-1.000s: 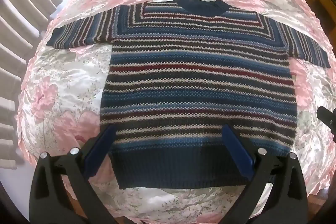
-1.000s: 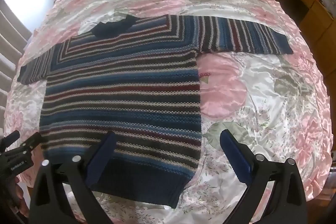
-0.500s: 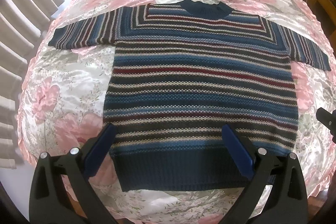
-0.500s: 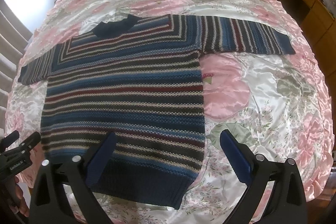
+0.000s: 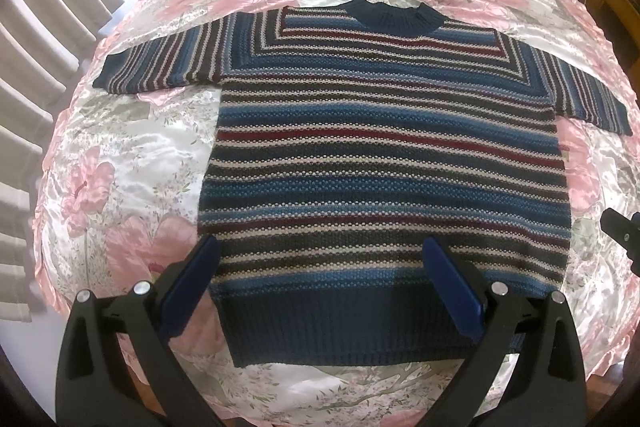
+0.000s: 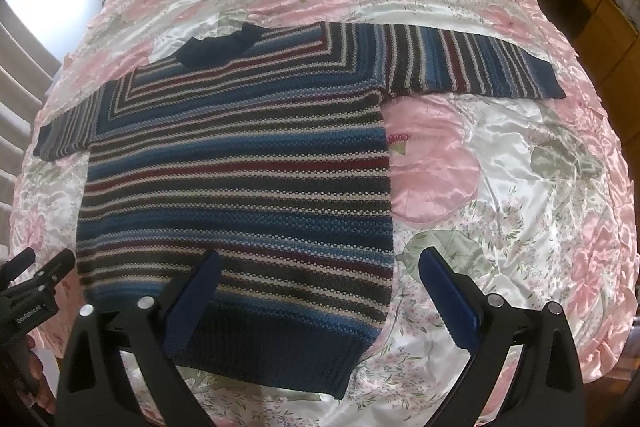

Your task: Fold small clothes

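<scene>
The striped sweater (image 5: 380, 163) lay flat on the floral bedspread (image 5: 120, 155), hem nearest me, collar far ahead, sleeves out sideways. My left tongs (image 5: 320, 287) hung spread and empty over the hem band; my right tongs (image 6: 320, 291), equally wide, straddled its right side edge, so the right sleeve (image 6: 472, 63) sat nearer them. The left cuff's far end was hard to make out.

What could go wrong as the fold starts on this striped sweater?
The sweater lies flat on a glossy satin bedspread, so it may slide or bunch when a corner is dragged. Both tools, left tool and right tool, hover open near the thick ribbed hem; a pinch might catch only the top layer, or the bedspread too.
</scene>
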